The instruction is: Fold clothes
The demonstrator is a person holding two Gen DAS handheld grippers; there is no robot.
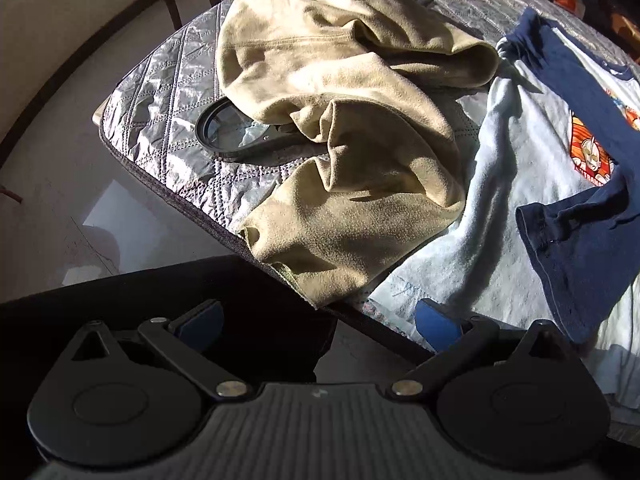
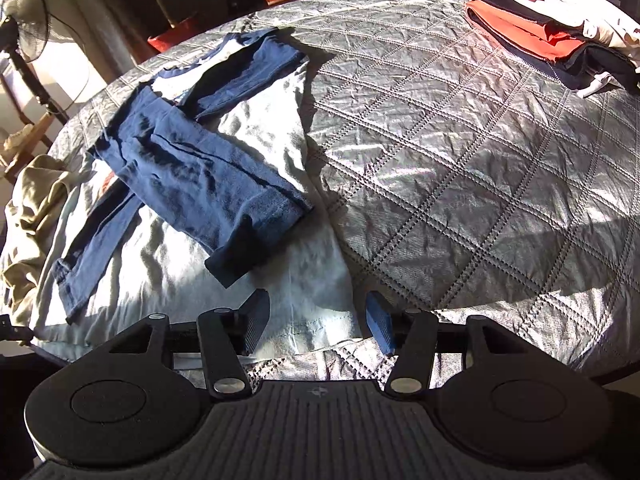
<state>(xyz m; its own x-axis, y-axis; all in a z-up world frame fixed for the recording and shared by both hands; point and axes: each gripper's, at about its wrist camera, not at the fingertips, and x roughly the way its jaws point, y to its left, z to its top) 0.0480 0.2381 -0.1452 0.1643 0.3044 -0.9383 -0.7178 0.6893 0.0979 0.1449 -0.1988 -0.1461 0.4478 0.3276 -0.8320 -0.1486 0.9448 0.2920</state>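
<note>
A light blue shirt with navy sleeves lies on the quilted table, both sleeves folded across its body; it also shows in the left wrist view with an orange print. A crumpled beige garment lies to its left, also seen in the right wrist view. My left gripper is open and empty at the table's near edge, by the shirt's hem corner. My right gripper is open and empty just above the shirt's bottom hem.
A silver quilted cover spreads over the table. A stack of folded orange, dark and white clothes sits at the far right. A round black-rimmed lens lies partly under the beige garment. A fan and chairs stand beyond the table.
</note>
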